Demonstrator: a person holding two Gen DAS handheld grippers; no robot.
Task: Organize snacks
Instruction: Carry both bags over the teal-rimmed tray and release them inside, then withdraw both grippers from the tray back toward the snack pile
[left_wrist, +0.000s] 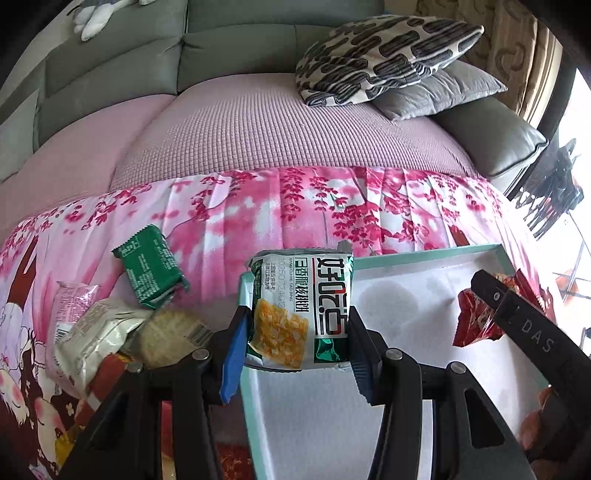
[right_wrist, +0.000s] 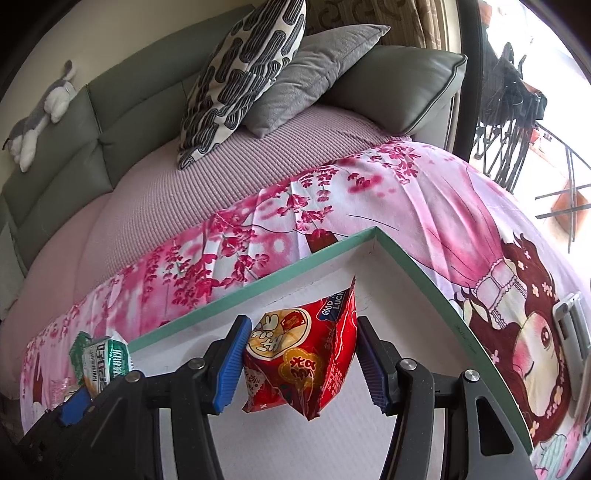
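My left gripper (left_wrist: 295, 350) is shut on a green-and-white snack packet (left_wrist: 299, 310) with a yellow picture, held upright over the left end of a shallow box (left_wrist: 424, 254) with a teal rim and white inside. My right gripper (right_wrist: 303, 365) is shut on a red snack packet (right_wrist: 303, 354), which hangs above the box's (right_wrist: 258, 284) far right corner. In the left wrist view the right gripper (left_wrist: 487, 295) and its red packet (left_wrist: 476, 321) show at the right. Loose on the cloth to the left of the box lie a dark green packet (left_wrist: 151, 273), a pink one (left_wrist: 74, 299), a white one (left_wrist: 96, 336) and a cracker pack (left_wrist: 166, 336).
The box and snacks lie on a pink floral cloth (left_wrist: 295, 206) spread over a sofa seat. Patterned and grey cushions (left_wrist: 384, 55) lean at the back right. A plush toy (right_wrist: 40, 107) lies on the backrest. A silver object (right_wrist: 570, 325) rests on the cloth at the right.
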